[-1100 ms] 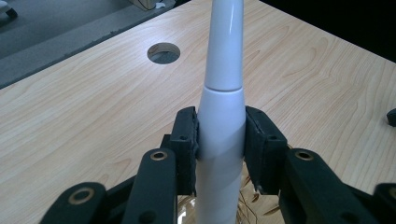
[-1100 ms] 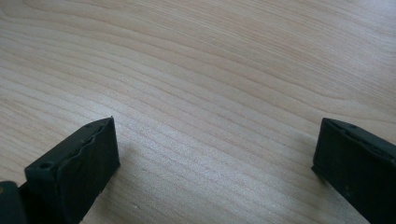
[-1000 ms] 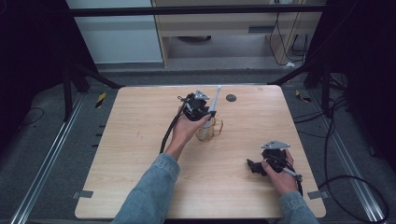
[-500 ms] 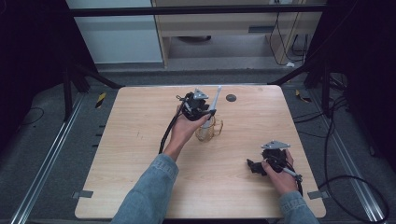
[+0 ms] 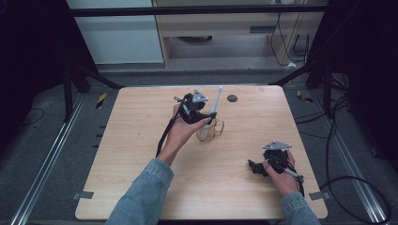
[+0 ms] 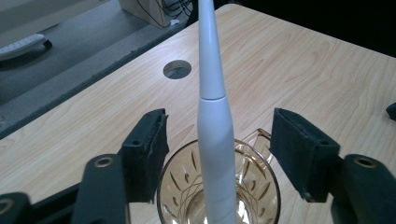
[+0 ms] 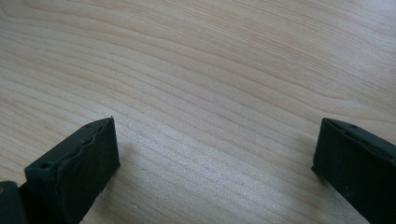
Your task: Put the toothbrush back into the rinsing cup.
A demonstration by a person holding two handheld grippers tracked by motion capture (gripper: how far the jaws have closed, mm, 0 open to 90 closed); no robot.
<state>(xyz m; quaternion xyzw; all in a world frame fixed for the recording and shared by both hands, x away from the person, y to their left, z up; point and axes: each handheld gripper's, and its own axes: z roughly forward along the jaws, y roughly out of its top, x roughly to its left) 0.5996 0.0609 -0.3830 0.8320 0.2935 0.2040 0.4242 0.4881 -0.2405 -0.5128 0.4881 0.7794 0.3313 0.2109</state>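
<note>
Over the amber glass mug, the left gripper has just been opening, letting go the white electric toothbrush standing inside; next, withdraw cleanly. Right gripper rests wide, empty.

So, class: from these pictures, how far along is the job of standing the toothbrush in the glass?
Done: the white toothbrush stands in the amber glass, leaning against its rim. In hand: the left claw has just been opening; its pads sit either side of the toothbrush without touching it. Left: drawing that claw clear of the glass. The right claw rests open over bare table.
</note>
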